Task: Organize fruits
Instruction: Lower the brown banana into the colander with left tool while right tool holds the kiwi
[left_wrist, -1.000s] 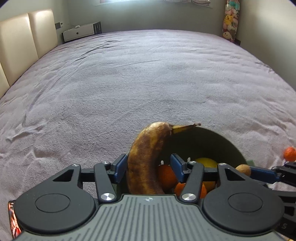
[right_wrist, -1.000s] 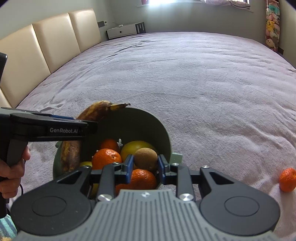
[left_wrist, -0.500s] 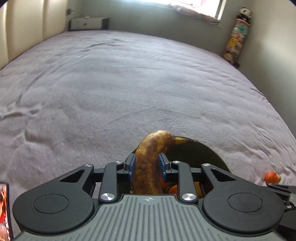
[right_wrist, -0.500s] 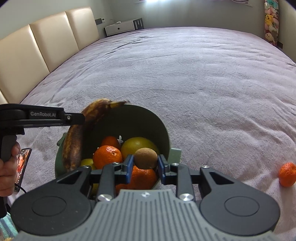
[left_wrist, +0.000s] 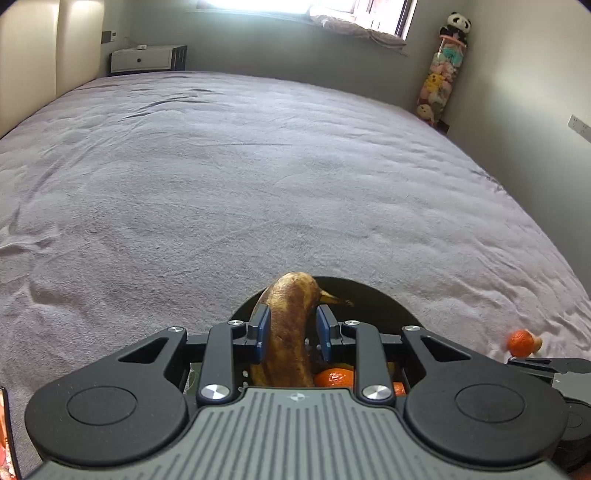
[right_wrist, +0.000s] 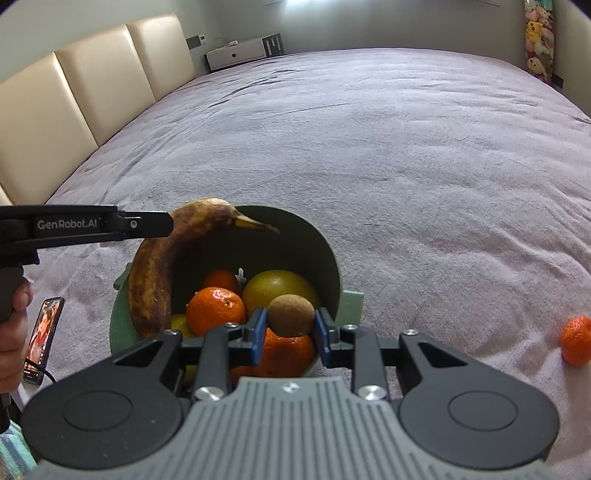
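Note:
A green bowl (right_wrist: 325, 258) on the bed holds tangerines (right_wrist: 216, 310), a yellow citrus fruit (right_wrist: 280, 288) and a browned banana (right_wrist: 159, 269) leaning on its left rim. My left gripper (left_wrist: 291, 332) is shut on the banana (left_wrist: 290, 332) near its upper end, above the bowl (left_wrist: 384, 306); its arm (right_wrist: 92, 225) shows in the right wrist view. My right gripper (right_wrist: 290, 328) is shut on a brown kiwi (right_wrist: 290, 315) just over the fruit in the bowl.
A loose tangerine (right_wrist: 576, 345) lies on the purple bedspread to the right of the bowl; it also shows in the left wrist view (left_wrist: 520, 342). A phone (right_wrist: 42, 332) lies left of the bowl. A padded headboard (right_wrist: 92, 92) stands at left.
My left gripper has closed from open onto the banana and lifted, tilting its view upward. The banana stands more upright. My right gripper still holds the kiwi over the bowl.

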